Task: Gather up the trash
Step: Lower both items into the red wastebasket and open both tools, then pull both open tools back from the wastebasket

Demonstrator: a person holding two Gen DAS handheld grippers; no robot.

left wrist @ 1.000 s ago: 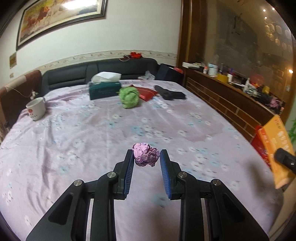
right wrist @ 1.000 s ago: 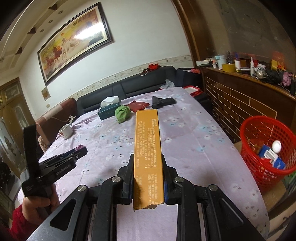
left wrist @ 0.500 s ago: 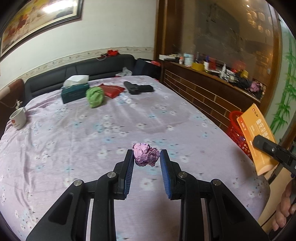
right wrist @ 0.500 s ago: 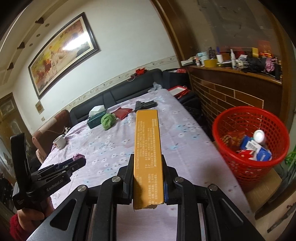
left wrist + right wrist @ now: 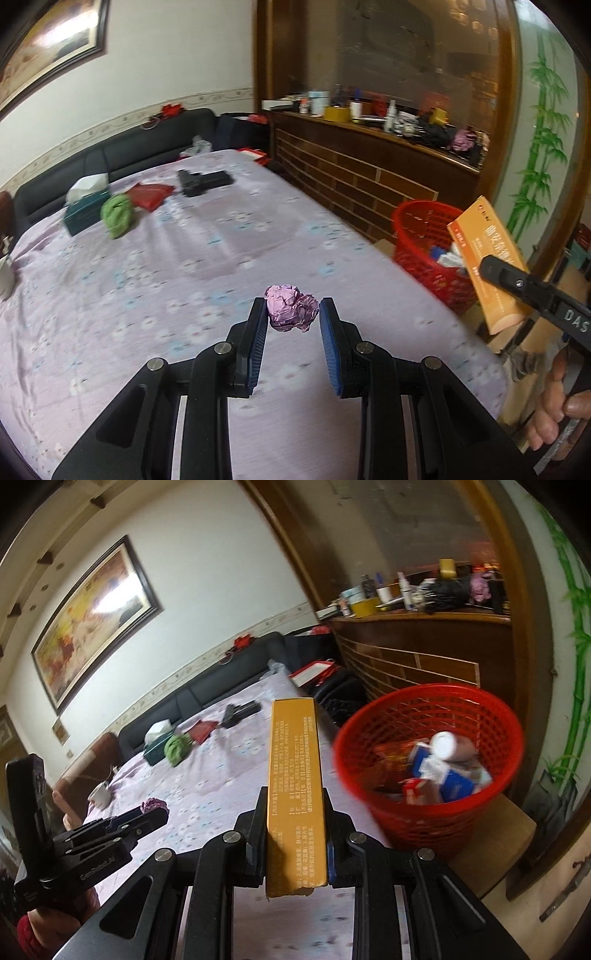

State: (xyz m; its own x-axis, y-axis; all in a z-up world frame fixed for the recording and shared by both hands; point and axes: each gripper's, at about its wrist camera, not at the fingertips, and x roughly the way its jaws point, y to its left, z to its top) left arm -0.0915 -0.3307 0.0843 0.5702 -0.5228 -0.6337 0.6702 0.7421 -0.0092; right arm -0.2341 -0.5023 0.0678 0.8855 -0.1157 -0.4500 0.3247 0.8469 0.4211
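1. My left gripper: jaws closed on a crumpled purple wrapper, which sits at the fingertips, above the lilac flowered tablecloth
2. My right gripper: jaws clamped on the long sides of a yellow carton, which stands lengthwise out past the fingertips; small printed text runs down its face
3. Red mesh basket: landmark; sits off the table edge on a tan block, just right of the yellow carton in the right wrist view. It holds blue and white packets, red wrappers and a white-capped bottle
4. Yellow carton, left wrist view: just right of the basket, held aloft, overlapping its rim
5. Purple wrapper: well left of the basket, over the table
6. Items far from the basket, at the far end of the table: green cloth, teal tissue box, red pouch, black object
7. White mug: at the table's left edge, far from the basket
8. Hand: wrapped round the right gripper's handle, below the basket
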